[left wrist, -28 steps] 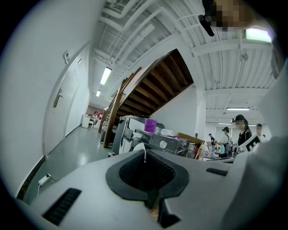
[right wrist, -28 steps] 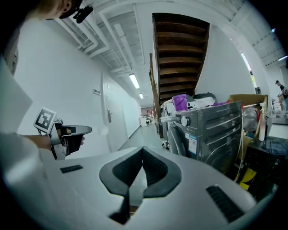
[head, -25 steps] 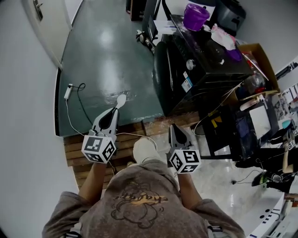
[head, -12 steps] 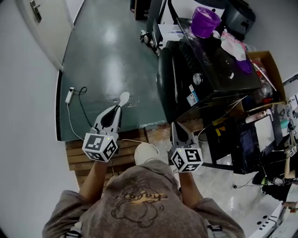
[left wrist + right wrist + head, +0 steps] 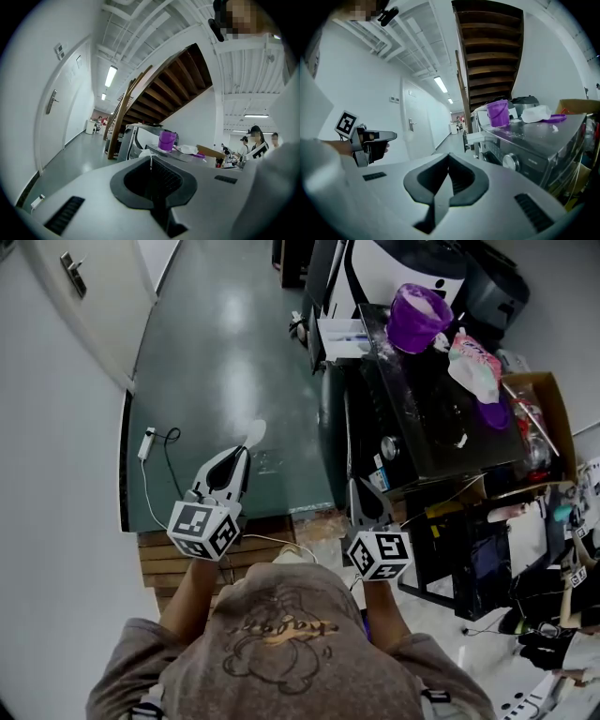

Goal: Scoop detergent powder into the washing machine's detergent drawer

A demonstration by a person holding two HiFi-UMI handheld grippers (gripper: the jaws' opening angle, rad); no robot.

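the left hand-held gripper (image 5: 241, 452) is pinching the handle of a white scoop (image 5: 255, 433), whose bowl is pointing out over the green floor (image 5: 216, 352). the right hand-held gripper (image 5: 357, 487) is hanging pressed together with nothing between its jaws. the washing machine (image 5: 412, 418) is standing at about 1 o'clock from both, well apart from the scoop. its white detergent drawer (image 5: 339, 334) is sticking out open at its 11 o'clock corner. a purple tub (image 5: 419, 315) and a pouch (image 5: 472, 354) are sitting on the machine's top. judging from this, the drawer is ready, but scooping powder and tipping it in are both waiting to be done.
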